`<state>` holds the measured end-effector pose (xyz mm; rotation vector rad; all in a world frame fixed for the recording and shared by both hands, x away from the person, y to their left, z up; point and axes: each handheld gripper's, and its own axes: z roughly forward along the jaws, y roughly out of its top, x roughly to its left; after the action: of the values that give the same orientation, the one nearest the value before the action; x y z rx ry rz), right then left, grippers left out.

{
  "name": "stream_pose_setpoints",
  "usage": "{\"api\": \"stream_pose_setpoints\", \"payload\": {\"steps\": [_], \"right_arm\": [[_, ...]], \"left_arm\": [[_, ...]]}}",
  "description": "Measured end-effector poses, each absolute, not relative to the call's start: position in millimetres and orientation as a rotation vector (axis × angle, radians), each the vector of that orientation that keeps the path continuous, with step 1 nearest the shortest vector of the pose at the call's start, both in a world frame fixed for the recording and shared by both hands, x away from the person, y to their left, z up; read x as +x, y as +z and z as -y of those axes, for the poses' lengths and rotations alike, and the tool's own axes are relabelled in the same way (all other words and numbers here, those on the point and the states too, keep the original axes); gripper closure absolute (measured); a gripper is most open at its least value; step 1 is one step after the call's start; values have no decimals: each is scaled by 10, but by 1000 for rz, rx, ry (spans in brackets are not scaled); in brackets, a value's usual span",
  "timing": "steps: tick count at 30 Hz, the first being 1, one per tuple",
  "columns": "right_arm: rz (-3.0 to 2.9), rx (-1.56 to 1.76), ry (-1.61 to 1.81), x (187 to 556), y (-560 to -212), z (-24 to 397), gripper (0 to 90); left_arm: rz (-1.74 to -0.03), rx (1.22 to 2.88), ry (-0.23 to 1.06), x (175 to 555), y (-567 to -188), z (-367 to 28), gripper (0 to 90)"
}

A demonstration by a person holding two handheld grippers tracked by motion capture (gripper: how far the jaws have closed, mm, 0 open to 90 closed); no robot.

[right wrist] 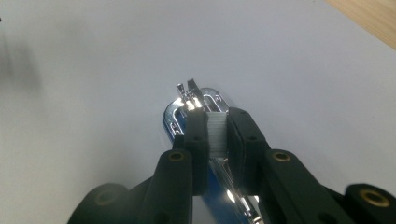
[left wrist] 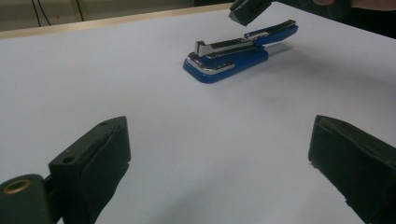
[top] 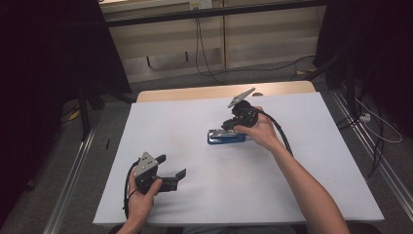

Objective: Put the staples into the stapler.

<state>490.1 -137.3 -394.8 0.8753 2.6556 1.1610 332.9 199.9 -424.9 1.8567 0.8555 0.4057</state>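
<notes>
While the left tool (top: pixel 171 171) rests low near the front-left part of the white counter (top: pixel 311 161), its jaws stand spread wide with bare surface between them, as the left gripper view confirms (left wrist: pixel 219 158). A hand (top: pixel 141 200) holds it from below, cable trailing toward the counter's edge.

Right tool (top: pixel 229 124) sits over the blue stapler (top: pixel 226 137), which lies flat near the middle of the counter, slightly toward the far side. The right hand (top: pixel 260 130) grips the tool body, grey plate on top tilted up. In the right gripper view the jaws are drawn close together and pinch a strip of staples (right wrist: pixel 217 135), a pale ribbed block held between the two black pads (right wrist: pixel 196 135). The strip sits directly above the stapler's (right wrist: pixel 187 116) open metal channel, with the chrome front end just beyond the jaw tips.

From the left gripper view the stapler (left wrist: pixel 224 63) shows its top arm raised from the blue base, silver magazine exposed, and the right tool (left wrist: pixel 250 10) hangs just above it. Whether the strip touches the channel cannot be told.

The two tools are well apart.
</notes>
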Motion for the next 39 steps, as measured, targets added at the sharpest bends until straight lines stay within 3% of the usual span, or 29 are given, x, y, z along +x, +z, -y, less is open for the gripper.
{"api": "stream_pose_setpoints", "payload": {"steps": [39], "right_arm": [[-2697,756,1140,5118,-3949,1094,793]], "left_arm": [[-853,1857,409,3320,-4248,-2003,46]]}}
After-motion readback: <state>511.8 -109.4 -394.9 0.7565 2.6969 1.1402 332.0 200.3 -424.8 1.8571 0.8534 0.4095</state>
